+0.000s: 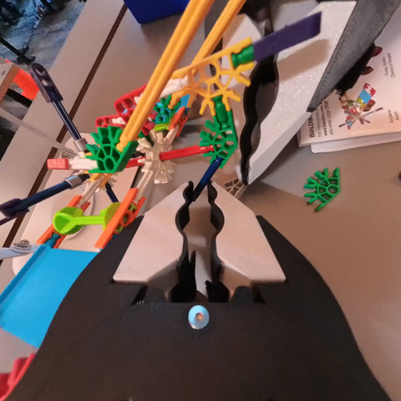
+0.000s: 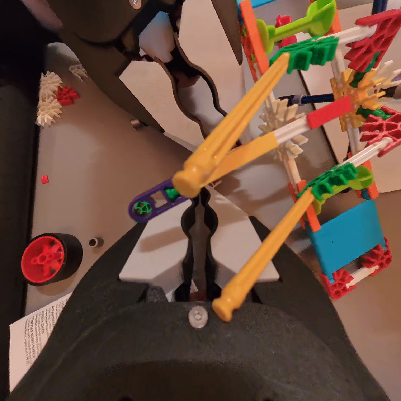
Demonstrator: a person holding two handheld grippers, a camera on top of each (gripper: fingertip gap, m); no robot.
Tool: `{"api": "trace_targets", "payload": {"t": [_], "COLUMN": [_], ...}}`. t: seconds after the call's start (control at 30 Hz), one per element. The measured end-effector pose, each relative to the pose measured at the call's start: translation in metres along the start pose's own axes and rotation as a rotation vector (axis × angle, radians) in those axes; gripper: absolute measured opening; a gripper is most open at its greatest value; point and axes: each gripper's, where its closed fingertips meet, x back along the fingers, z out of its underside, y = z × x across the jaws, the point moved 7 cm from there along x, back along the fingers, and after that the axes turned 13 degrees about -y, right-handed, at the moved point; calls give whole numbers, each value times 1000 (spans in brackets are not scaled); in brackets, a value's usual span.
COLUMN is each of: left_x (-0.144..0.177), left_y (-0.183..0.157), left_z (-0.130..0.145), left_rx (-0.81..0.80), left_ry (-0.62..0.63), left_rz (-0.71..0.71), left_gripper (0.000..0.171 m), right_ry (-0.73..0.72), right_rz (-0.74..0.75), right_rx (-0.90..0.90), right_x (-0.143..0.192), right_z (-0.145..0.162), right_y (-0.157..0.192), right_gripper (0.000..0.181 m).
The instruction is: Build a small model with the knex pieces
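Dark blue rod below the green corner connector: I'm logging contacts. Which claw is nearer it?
Left. The left claw has its tips around the dark blue rod at its lower end; the right claw sits off to the rod's right, not touching.

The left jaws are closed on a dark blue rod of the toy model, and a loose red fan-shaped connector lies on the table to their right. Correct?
Not quite. The loose fan-shaped plastic connector is green, not red, as the left wrist view shows. The rest holds: the left gripper is closed on the thin dark blue plastic rod of the model.
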Motion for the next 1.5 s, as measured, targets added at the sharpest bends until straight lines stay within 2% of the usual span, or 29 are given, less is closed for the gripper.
{"api": "trace_targets", "payload": {"t": [0.17, 0.43, 0.6, 0.7, 0.77, 0.87, 1.1, 1.23, 1.4, 1.5], "left_x": [0, 4, 18, 25, 26, 26, 21, 24, 34, 34], "left_y": [-1, -4, -10, -21, -29, -41, -51, -47, -33, -24], "left_z": [4, 8, 9, 3, -6, -16, -14, -13, -5, 3], "left_rx": [4, -57, -96, -137, -218, -329, -497, -462, -366, -326], "left_ry": [25, 91, 122, 100, 36, -15, 17, 19, 53, 78], "left_rz": [11, 12, 16, 66, 70, 76, 82, 77, 82, 66], "left_gripper": [14, 32, 41, 29, 24, 24, 8, 4, 4, 4], "right_ry": [1, 12, -25, -24, -42, -62, -107, -127, -58, -57], "right_rz": [-3, -12, -28, -47, -79, -115, -168, -131, 32, 96], "right_rx": [-2, 6, -22, -28, -53, -95, -143, -145, -115, -81], "right_x": [-1, -4, 0, 0, 1, 3, 6, 8, 5, -4], "right_z": [1, 4, 2, 2, 0, -1, -5, -8, -3, -6], "right_y": [1, 3, 3, 5, 8, 9, 12, 9, -2, -2], "right_gripper": [0, 0, 0, 0, 0, 0, 0, 1, 30, 36]}}
